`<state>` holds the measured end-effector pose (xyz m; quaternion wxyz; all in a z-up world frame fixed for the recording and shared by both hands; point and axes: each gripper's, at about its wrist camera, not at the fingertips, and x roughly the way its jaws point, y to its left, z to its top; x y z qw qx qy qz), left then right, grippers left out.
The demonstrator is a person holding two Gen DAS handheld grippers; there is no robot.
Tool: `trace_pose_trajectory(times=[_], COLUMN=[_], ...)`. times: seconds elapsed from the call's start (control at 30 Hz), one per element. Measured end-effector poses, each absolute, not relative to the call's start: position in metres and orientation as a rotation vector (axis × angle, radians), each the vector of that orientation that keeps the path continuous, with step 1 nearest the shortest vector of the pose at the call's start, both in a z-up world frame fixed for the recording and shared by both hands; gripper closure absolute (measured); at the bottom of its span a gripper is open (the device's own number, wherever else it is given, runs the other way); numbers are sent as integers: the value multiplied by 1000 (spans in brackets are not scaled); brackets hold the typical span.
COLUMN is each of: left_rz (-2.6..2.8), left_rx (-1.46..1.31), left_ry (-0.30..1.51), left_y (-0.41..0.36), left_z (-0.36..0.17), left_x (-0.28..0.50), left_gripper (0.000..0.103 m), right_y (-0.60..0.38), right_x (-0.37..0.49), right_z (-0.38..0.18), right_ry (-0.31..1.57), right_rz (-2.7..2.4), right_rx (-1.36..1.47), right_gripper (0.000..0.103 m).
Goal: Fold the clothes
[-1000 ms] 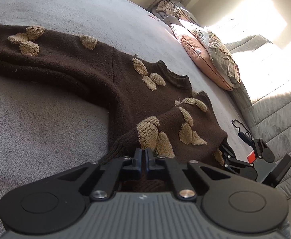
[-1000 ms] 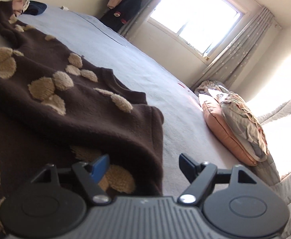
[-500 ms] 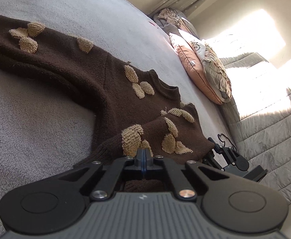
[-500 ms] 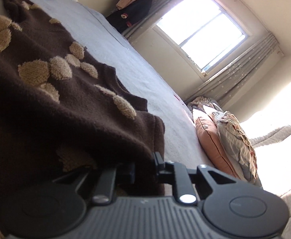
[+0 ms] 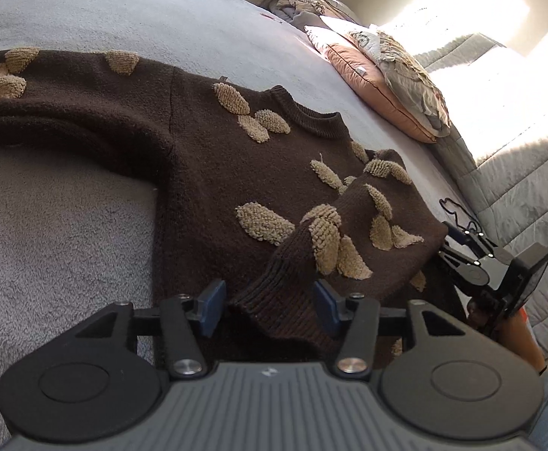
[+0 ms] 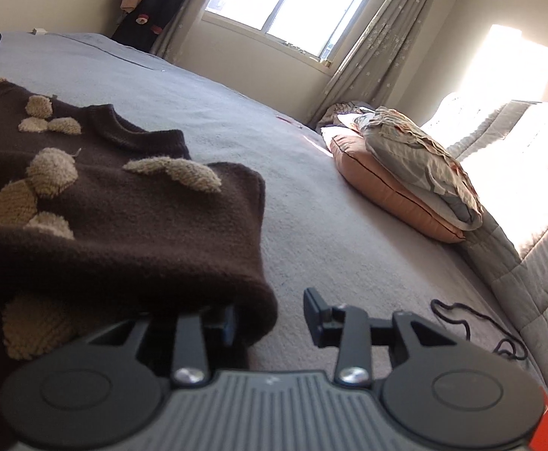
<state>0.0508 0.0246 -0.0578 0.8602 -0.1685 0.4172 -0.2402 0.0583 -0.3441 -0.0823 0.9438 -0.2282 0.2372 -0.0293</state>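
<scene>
Grey plush bedcover [image 5: 67, 225] fills most of both views, and on it lies a dark brown sweater [image 5: 206, 143] with tan leaf patches, spread flat with its round collar turned toward the pillows. Only the left wrist view shows the long sleeve [image 5: 48, 112] stretched out to the left, and the other sleeve folded over the body, its ribbed cuff [image 5: 274, 300] lying between the blue pads of the left gripper [image 5: 268, 304]. These jaws are opening; the pads stand apart from the cuff and do not press it. The same view shows the right gripper [image 5: 465, 248] at the far right edge of the sweater, low over the bedcover.

Only the right wrist view shows the window [image 6: 292, 0] with patterned curtains [image 6: 382, 37], dark clothes hanging in the corner [image 6: 150, 0], and a black cord [image 6: 473, 323] on the bedcover. Here the right gripper [image 6: 272, 317] is also opening: the folded edge of the sweater drapes over its left finger and hides it partly, while the right finger is free. Both grippers point gently downward over the bed. An orange pillow [image 6: 386, 188] with a folded quilt [image 6: 416, 158] on it lies near the quilted headboard [image 6: 536, 206].
</scene>
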Motion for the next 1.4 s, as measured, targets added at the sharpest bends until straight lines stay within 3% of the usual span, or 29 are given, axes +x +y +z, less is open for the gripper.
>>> trace_pose_trajectory(times=[0.07,0.3,0.57,0.6,0.7,0.77,0.9,1.1,1.17,1.2,1.23,1.3,1.4], left_rz=[-496,-455,-521,-510,-483,-466,-448,-471,-491,-496,-500,-505,-518], left_rx=[-309,-214,-114,-83,-57,-83,-70,-67,-80,-87,-89,-91,-108], left_ry=[849,787,784,781,783,786,799,847,829,813,785,730,650], left_y=[18,14,-6,-9,-12,-9,-8,-6,-2,1,3,6,7], left_z=[-59,-48,-53,-55,-57,-49,-36,-57,-52,-49,-45,-36,-24], left_x=[49,41,38,37,35,30,16,22,21,20,19,17,14], left_gripper=[49,50,52,55,92,94,95,91,79,64,55,52,50], right_y=[-341,-324,-324,-324,-322,-324,-345,-344,-340,-339,-339,-340,-345], right_x=[55,58,58,58,58,59,65,67,63,58,53,40,19], right_z=[-81,-97,-99,-99,-100,-99,-90,-98,-95,-91,-86,-73,-49], right_ry=[459,478,472,468,459,457,489,518,516,519,523,518,483], right_rz=[-31,-20,-37,-41,-55,-78,-104,-112,-108,-99,-84,-44,26], right_rx=[-471,-628,-616,-620,-633,-631,-495,-494,-506,-506,-499,-465,-367], right_gripper=[51,54,54,54,54,59,58,57,54,51,49,42,40])
